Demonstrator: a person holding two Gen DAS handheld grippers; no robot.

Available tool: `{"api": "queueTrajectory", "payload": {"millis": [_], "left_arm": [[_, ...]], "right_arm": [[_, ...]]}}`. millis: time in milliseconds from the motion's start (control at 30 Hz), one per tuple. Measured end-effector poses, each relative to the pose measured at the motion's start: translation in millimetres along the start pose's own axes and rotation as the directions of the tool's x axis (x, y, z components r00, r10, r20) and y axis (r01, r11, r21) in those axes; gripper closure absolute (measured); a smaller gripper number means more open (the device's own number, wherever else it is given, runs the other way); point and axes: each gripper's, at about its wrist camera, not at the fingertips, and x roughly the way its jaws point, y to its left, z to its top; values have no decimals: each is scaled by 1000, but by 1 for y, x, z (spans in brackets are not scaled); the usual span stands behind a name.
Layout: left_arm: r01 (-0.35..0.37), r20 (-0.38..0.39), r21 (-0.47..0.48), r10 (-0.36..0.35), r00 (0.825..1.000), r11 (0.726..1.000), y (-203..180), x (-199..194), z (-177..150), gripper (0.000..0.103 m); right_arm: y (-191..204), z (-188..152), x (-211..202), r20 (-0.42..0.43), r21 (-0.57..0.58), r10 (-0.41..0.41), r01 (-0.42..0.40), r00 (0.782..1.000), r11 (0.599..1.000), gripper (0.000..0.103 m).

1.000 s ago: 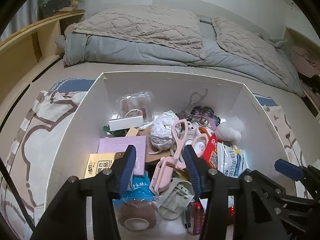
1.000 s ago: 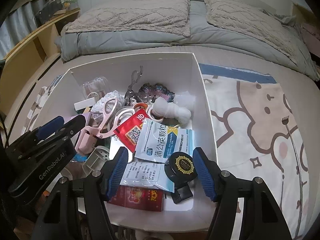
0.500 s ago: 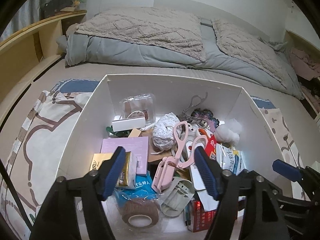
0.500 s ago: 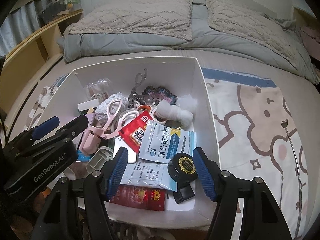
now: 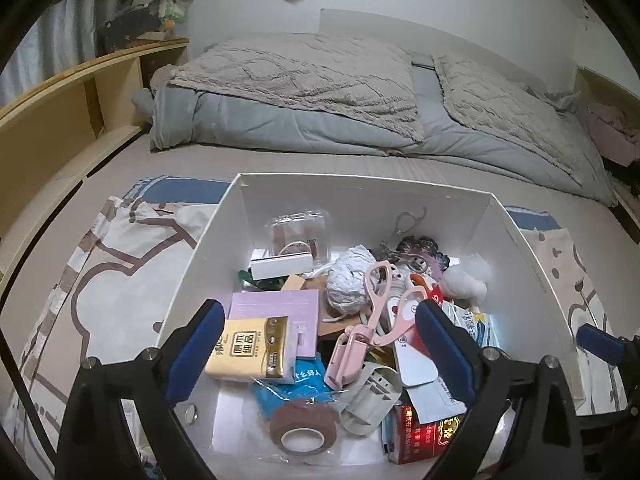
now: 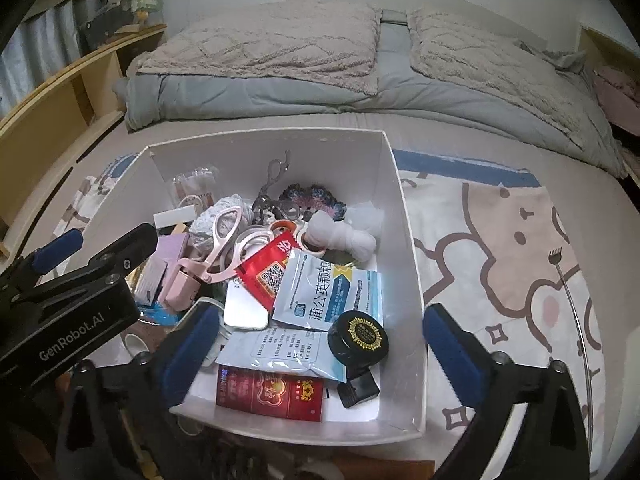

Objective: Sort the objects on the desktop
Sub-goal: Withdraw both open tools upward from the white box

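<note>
A white box (image 5: 192, 264) (image 6: 408, 240) on the bed is full of small objects. Pink scissors (image 5: 376, 304) (image 6: 224, 236), a yellow tissue pack (image 5: 252, 346), a brown tape roll (image 5: 304, 426), a white-blue sachet (image 6: 324, 296), a black round jar (image 6: 358, 338) and a red packet (image 6: 270, 394) lie inside. My left gripper (image 5: 320, 348) is open wide and empty above the box's near left part. My right gripper (image 6: 320, 344) is open wide and empty above the near right part. The left gripper also shows in the right wrist view (image 6: 72, 280).
The box sits on a cartoon-print sheet (image 6: 520, 248). Grey and beige bedding (image 5: 320, 88) lies behind. A wooden shelf (image 5: 60, 112) runs along the left. A thin metal back-scratcher (image 6: 576, 312) lies on the sheet to the right of the box.
My left gripper has opened wider and pulled back, uncovering the yellow tissue pack. My right gripper has also opened wider and drawn back slightly.
</note>
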Motion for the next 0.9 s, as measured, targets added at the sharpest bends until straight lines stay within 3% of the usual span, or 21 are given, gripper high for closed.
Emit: {"api": "queueTrajectory", "payload": {"millis": [233, 667, 900], "left_arm": [[0, 2, -17, 0, 1000, 1000, 6, -6, 2, 1], [-5, -9, -27, 5, 1000, 1000, 12, -20, 3, 0], [-8, -3, -24, 8, 1000, 1000, 14, -31, 4, 0]], "right_arm": [[-4, 1, -10, 39, 25, -17, 16, 999, 1000, 0], [-9, 2, -24, 74, 68, -18, 13, 997, 998, 0], [-14, 0, -35, 128, 60, -59, 52, 990, 997, 0]]}}
